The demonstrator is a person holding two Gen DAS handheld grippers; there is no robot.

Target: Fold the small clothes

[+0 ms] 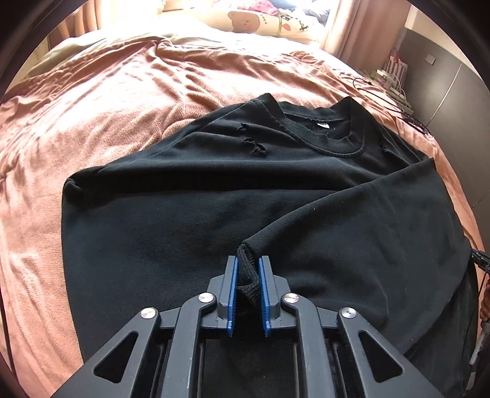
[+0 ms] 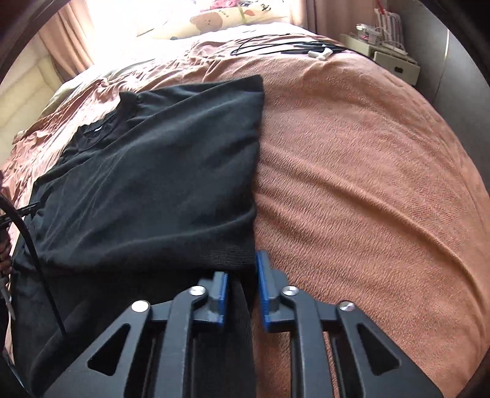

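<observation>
On a bed (image 1: pixel 107 101) spread with a salmon blanket (image 2: pixel 367 171), the left claw (image 1: pixel 248 269) stands nearly closed, its blue pads (image 1: pixel 233 284) pinching the ribbed cuff (image 1: pixel 246 269) of a black sweatshirt (image 1: pixel 171 214). That sleeve (image 1: pixel 352 208) lies folded inward across the chest of the garment, which lies flat in the middle of the bed, collar (image 1: pixel 321 134) toward the pillow (image 1: pixel 266 18).

The right claw (image 2: pixel 242 275), likewise narrowed, grips the ribbed hem (image 2: pixel 229 254) at the sweatshirt's near right corner, cloth bunched between its pads (image 2: pixel 261 275); the left pad's tip is hidden under the fabric.

The sweatshirt looks like soft, mid-weight knit: limp, likely to sag and drag on the nubby blanket rather than slide, and not fragile, though small tears (image 1: pixel 254 145) show near the shoulder and could catch. The ribbed cuff and hem are the thicker, firmer edges and seem the soundest places to hold; a pinch on the thin body cloth would probably slip or take only one layer.

Beyond the garment, black cables (image 2: pixel 269 43) lie loose at the bed's far edge. A small cream nightstand (image 2: pixel 395 65) stands beside it, drawer shut, oddments on top too small to identify.
</observation>
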